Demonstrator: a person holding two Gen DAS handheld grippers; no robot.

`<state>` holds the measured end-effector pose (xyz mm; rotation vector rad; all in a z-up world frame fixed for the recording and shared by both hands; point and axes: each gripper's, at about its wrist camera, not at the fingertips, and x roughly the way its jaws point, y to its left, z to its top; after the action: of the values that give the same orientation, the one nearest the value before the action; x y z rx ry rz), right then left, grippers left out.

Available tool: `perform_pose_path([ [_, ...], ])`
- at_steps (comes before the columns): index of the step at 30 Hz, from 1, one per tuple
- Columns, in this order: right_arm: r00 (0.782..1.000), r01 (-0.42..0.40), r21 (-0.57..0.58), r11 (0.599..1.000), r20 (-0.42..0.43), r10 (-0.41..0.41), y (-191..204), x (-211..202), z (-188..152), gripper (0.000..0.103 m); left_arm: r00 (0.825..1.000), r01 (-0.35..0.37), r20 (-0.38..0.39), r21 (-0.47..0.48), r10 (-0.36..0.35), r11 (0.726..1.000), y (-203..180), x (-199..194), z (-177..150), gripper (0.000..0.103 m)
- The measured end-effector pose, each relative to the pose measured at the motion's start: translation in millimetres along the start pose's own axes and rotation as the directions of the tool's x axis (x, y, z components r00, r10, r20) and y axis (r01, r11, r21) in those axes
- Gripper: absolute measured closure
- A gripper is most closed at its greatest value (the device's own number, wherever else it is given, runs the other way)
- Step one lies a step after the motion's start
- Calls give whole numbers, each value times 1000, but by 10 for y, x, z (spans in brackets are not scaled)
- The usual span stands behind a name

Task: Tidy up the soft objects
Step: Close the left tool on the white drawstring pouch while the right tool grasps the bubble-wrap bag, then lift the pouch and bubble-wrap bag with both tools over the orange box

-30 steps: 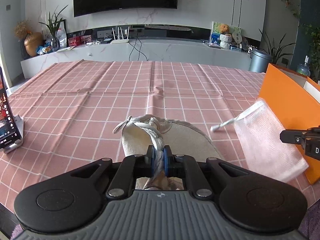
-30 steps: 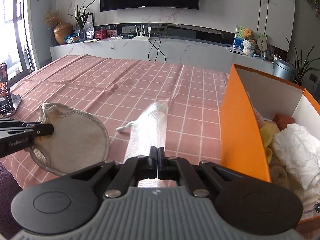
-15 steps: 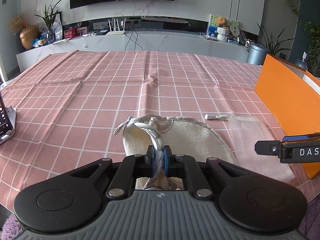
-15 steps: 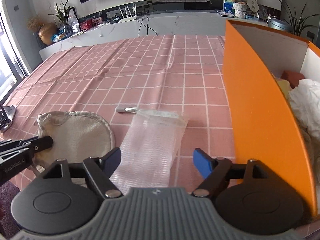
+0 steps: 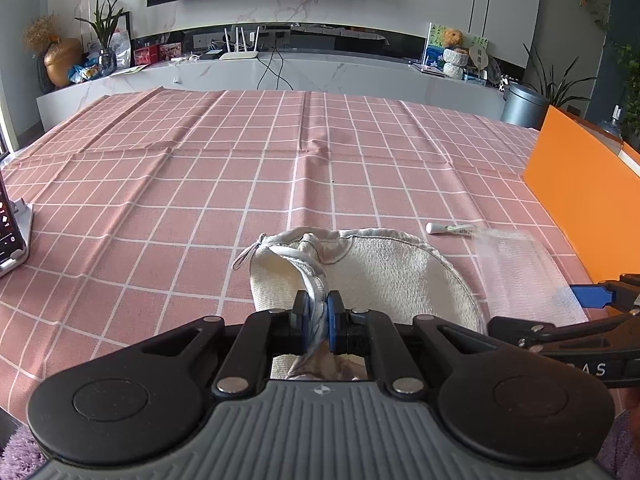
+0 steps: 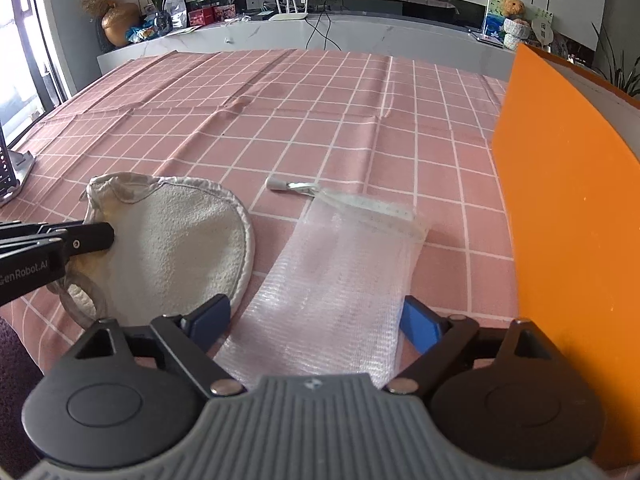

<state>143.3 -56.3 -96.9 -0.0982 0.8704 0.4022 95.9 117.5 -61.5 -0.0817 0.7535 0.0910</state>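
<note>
My left gripper (image 5: 317, 312) is shut on the grey edge of a round cream cloth pouch (image 5: 384, 268), which lies on the pink checked tablecloth (image 5: 240, 184). The pouch also shows in the right wrist view (image 6: 176, 236), with the left gripper (image 6: 100, 236) at its left edge. A white mesh bag (image 6: 340, 280) with a drawstring toggle (image 6: 280, 184) lies flat between the pouch and the orange box (image 6: 560, 208). My right gripper (image 6: 316, 320) is open, its blue pads on either side of the bag's near end. The bag also shows in the left wrist view (image 5: 520, 264).
The orange box (image 5: 580, 188) stands along the table's right edge. A phone on a stand (image 5: 12, 232) sits at the left edge. A grey cabinet with a router, plants and ornaments (image 5: 280, 68) runs behind the table.
The right gripper held the mesh bag lifted, then lowered it onto the table and opened, letting it go. It has moved closer over the bag. The left gripper stays shut on the pouch.
</note>
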Motion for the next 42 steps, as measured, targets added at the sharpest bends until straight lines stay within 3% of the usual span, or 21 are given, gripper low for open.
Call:
perform_pose_path([
  [4, 999, 29, -29, 999, 23, -28, -27, -35, -6, 41, 1000, 1, -8, -7, -1, 1000, 6, 14, -6, 94],
  [7, 999, 24, -57, 998, 35, -22, -13, -53, -14, 65, 1000, 8, -8, 2, -8, 1000, -20, 5, -10, 94],
  [9, 999, 16, -85, 996, 41, -12, 31, -66, -14, 93, 1000, 9, -4, 6, -9, 1000, -25, -12, -7, 94],
  [11, 999, 20, -110, 994, 44, -15, 64, -76, -19, 102, 1000, 9, 1, 3, -9, 1000, -26, -34, -7, 94],
  [19, 999, 14, -71, 997, 50, -10, -29, -188, -42, 103, 998, 26, 48, 12, -27, 1000, -97, -205, 37, 94],
  [29, 978, 38, -96, 995, 207, -17, -76, -741, 28, 103, 985, 57, 158, 33, -61, 998, -267, -570, 216, 94],
  [36, 950, 45, -99, 994, 312, -12, -163, -1169, 69, 103, 963, 95, 244, 85, -113, 992, -490, -838, 397, 94],
  [42, 924, 73, -64, 995, 379, -44, -363, -1485, 79, 103, 930, 145, 315, 153, -188, 978, -763, -1014, 595, 94],
])
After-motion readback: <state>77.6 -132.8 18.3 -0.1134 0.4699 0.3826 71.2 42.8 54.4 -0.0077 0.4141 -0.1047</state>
